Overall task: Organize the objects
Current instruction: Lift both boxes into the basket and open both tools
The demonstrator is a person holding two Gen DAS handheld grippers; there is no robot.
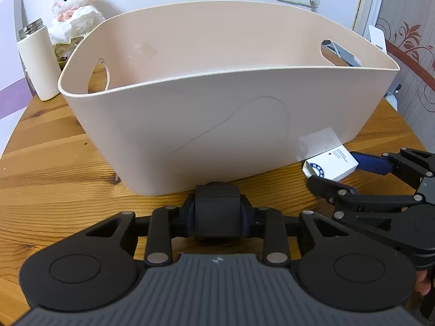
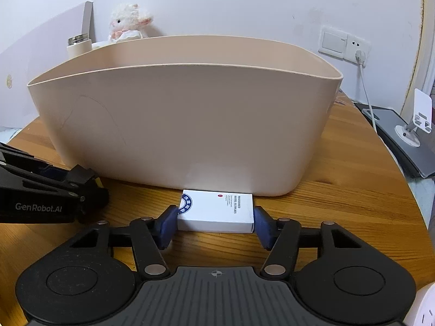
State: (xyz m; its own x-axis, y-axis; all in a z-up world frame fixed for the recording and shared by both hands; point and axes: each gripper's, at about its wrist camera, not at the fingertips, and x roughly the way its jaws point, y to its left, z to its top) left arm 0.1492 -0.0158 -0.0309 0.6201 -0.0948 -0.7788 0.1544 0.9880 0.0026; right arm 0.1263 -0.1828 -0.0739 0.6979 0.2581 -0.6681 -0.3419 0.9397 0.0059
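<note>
A large beige plastic bin (image 1: 206, 125) with handle cut-outs stands on the round wooden table (image 1: 54, 163); it also shows in the right wrist view (image 2: 185, 125). My left gripper (image 1: 217, 212) is shut on a small black block (image 1: 217, 212) just in front of the bin. A small white box with blue print (image 2: 217, 213) lies on the table against the bin's front wall. My right gripper (image 2: 214, 225) has its blue pads (image 2: 165, 225) on both ends of the white box. The box also shows in the left wrist view (image 1: 330, 164).
A cream flask (image 1: 36, 59) and a white plush lamb (image 1: 77, 5) stand behind the bin at the left. A phone stand (image 2: 416, 119) on a grey laptop sits at the right. A wall socket with a cable (image 2: 359, 54) is on the wall.
</note>
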